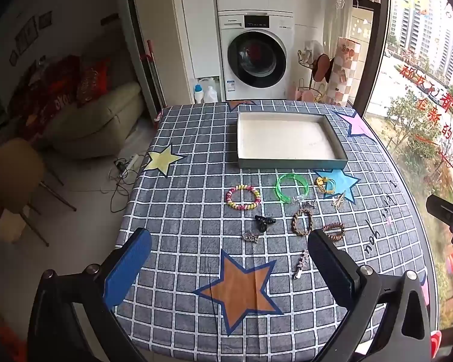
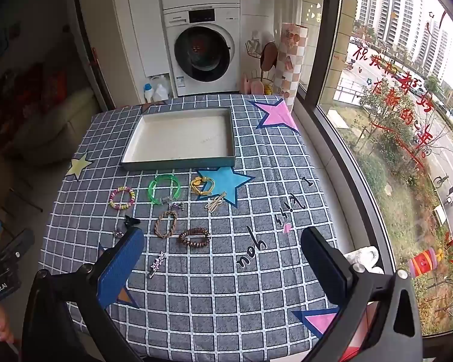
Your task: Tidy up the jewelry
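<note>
**Jewelry scattered before an empty tray, both grippers waiting above the counter**

A counter (image 1: 178, 271) covered in a grey checked cloth with coloured stars stands beside a large window, with a washing machine (image 1: 256, 57) behind it. Toward the far edge sits a shallow rectangular tray (image 1: 290, 163), white inside and holding nothing, so the sorting seems not yet begun. It lies square to the near edge, probably so either hand can reach it.

The jewelry lies loose on the cloth just in front of the tray. A multicoloured beaded bracelet (image 1: 243, 197) is furthest left. A clear green bangle (image 1: 291, 187) lies near the tray's front wall, and a yellow cord piece (image 1: 325, 183) rests on a blue star. A pale hair clip (image 1: 338, 200) is just beside it. Closer in are a braided brown bracelet (image 1: 302, 221), a brown coiled hair tie (image 2: 194, 237), a small black claw clip (image 1: 264, 222), a small silver charm (image 1: 250, 237) and a silver star hairpin (image 2: 157, 264). The pieces are set apart from one another, likely so each can be picked up singly.

The left gripper (image 1: 229, 265) hovers over the near part of the cloth, its jaws spread wide and holding nothing. The right gripper (image 2: 223, 256) hangs to its right with jaws likewise spread and empty. Both point toward the pieces and the tray beyond, which looks like a ready stance before a first pick.
</note>
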